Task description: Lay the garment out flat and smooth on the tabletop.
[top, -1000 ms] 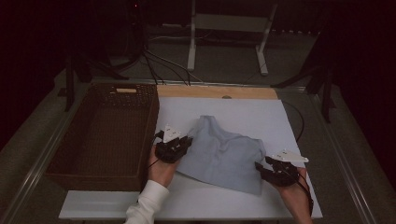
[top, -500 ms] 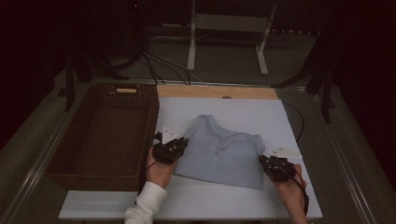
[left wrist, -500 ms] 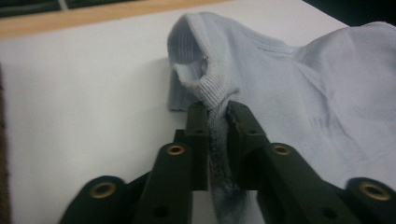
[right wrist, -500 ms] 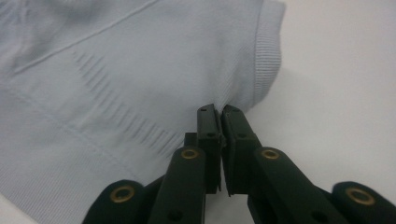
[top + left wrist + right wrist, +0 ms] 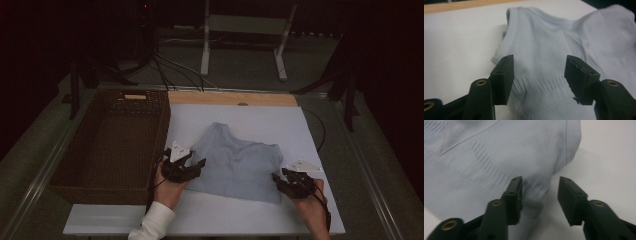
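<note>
High view: a pale blue garment [image 5: 235, 162] is lying nearly flat on the white table [image 5: 300, 125], spread across the middle of the sheet, with its narrower neck end pointing toward 11 o'clock and its broad hem running along the near side toward 5 o'clock. Lying open like this, it is presenting both side edges to the person, one to each hand, which is probably why the two tools are flanking it. At the garment's 9 o'clock edge the left gripper [image 5: 192, 167] is resting low on the table; its jaws have just been opening and are now standing apart over a fold of ribbed cloth, the pads [image 5: 504, 75] not pressing on it, as the left gripper view shows. At the 4 o'clock corner the right gripper [image 5: 281, 181] is likewise sitting on the sheet; its jaws have just been opening too, and in the right gripper view the fabric edge [image 5: 541, 195] is lying partly between them, ungripped. Both releases suggest that the cloth is being let go after smoothing, or re-gripped for a fold. At 9 o'clock from the garment a dark wicker basket [image 5: 107, 180] is waiting just beside the sheet, presumably as the destination, and a wooden strip [image 5: 230, 98] is bordering the table at 12 o'clock.
</note>
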